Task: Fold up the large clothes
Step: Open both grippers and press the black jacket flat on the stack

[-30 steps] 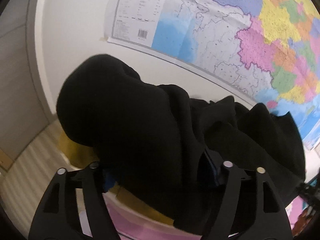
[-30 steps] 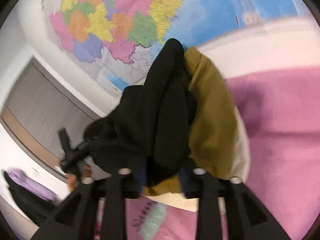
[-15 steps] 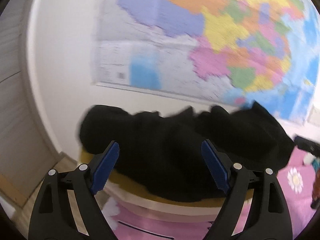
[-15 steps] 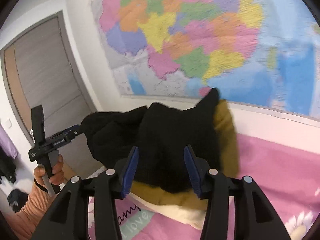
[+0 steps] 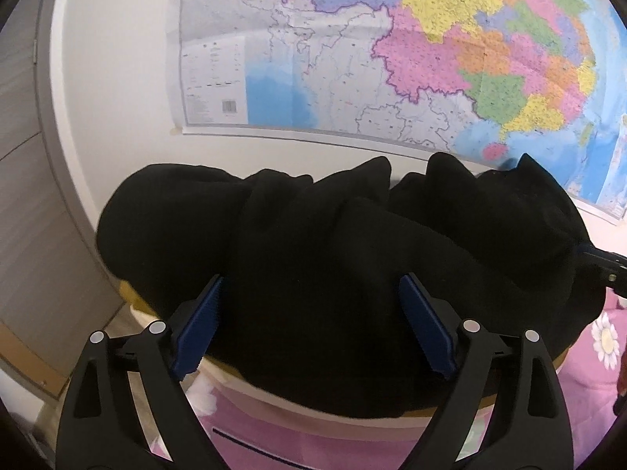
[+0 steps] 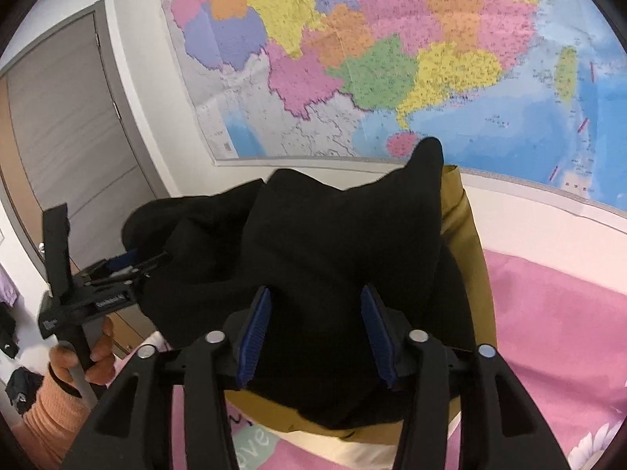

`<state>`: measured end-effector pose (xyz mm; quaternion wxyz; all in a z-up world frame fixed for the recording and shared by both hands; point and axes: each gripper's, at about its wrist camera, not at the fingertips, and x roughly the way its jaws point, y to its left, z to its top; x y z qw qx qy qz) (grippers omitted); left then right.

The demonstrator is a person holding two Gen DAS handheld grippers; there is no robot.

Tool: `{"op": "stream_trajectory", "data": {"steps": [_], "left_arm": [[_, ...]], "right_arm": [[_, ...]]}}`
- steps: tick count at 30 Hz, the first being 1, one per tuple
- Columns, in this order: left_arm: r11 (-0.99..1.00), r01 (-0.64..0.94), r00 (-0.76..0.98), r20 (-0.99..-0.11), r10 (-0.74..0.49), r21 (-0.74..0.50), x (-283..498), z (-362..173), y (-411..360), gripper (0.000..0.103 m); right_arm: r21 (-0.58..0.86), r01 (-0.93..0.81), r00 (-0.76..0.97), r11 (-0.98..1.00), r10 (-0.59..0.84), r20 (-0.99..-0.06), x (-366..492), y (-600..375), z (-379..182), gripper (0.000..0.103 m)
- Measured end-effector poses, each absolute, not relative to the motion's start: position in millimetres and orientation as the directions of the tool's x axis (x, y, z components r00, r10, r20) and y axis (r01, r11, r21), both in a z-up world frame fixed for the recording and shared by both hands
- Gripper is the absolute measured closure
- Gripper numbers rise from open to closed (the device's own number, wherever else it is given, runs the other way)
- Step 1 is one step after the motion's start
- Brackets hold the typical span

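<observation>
A bulky black garment lies heaped on top of a pile of folded clothes: a mustard-brown piece and a cream piece under it. My left gripper is open, its blue pads spread wide just in front of the black heap. My right gripper is open too, its pads either side of the garment's near fold without pinching it. The left gripper also shows in the right wrist view, at the garment's left end.
The pile rests on a pink flowered bedspread. A large coloured map hangs on the white wall close behind. A grey door is at the left. Dark clothes lie on the floor at far left.
Both grippers held the black garment a second ago. They have let it go onto the pile, opened wide and drawn back a little.
</observation>
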<state>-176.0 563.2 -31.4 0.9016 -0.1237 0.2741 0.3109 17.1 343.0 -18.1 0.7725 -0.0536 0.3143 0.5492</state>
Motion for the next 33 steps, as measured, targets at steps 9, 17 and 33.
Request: {"op": "stream_trajectory", "data": {"steps": [9, 17, 33], "left_arm": [[0.728, -0.685, 0.626, -0.536, 0.567, -0.031, -201, -22, 540, 0.009], [0.720, -0.693, 0.601, -0.521, 0.606, 0.039, -204, -19, 510, 0.005], [0.698, -0.716, 0.580, -0.546, 0.605, 0.014, -210, -30, 488, 0.005]], "right_arm": [[0.196, -0.913, 0.218, 0.358, 0.833, -0.508, -14, 330, -3, 0.039], [0.159, -0.916, 0.240, 0.370, 0.818, -0.523, -22, 335, -9, 0.032], [0.059, -0.918, 0.309, 0.392, 0.800, -0.515, -47, 339, -29, 0.015]]}}
